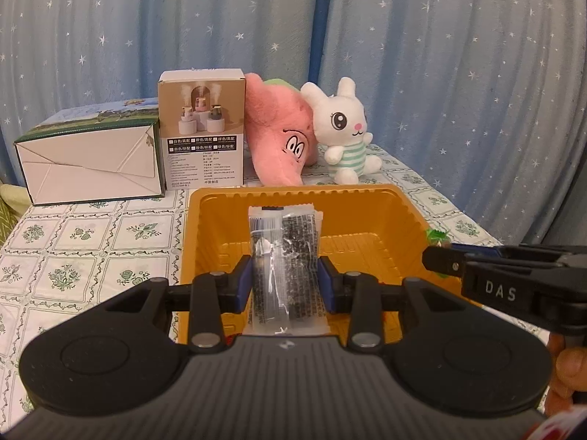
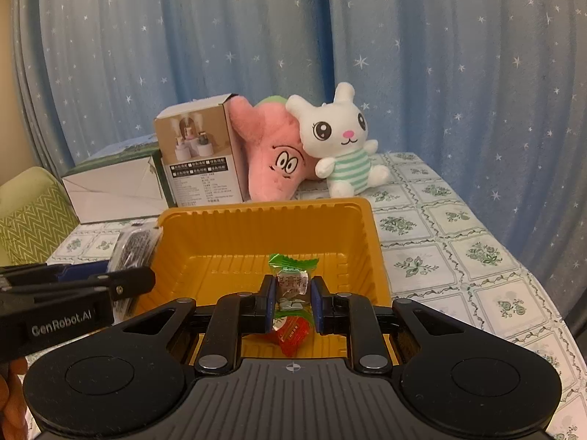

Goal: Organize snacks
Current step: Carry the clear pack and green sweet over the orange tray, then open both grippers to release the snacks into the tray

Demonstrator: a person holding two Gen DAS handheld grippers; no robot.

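Observation:
My left gripper (image 1: 285, 281) is shut on a clear snack packet with black print (image 1: 284, 256), held upright over the orange plastic tray (image 1: 403, 220). My right gripper (image 2: 292, 299) is shut on a green-and-white wrapped candy (image 2: 291, 275), over the same tray (image 2: 183, 242). A red wrapped candy (image 2: 293, 333) lies in the tray under the right gripper. The right gripper also shows at the right of the left wrist view (image 1: 436, 262), with the green candy (image 1: 436, 236). The left gripper (image 2: 146, 280) and its packet (image 2: 134, 245) show at the left of the right wrist view.
The table has a floral cloth (image 1: 91, 242). Behind the tray stand a green-and-white box (image 1: 91, 161), a humidifier box (image 1: 203, 132), a pink plush (image 1: 282, 135) and a white rabbit plush (image 1: 345, 132). A blue star curtain hangs behind. A green cushion (image 2: 29, 216) lies left.

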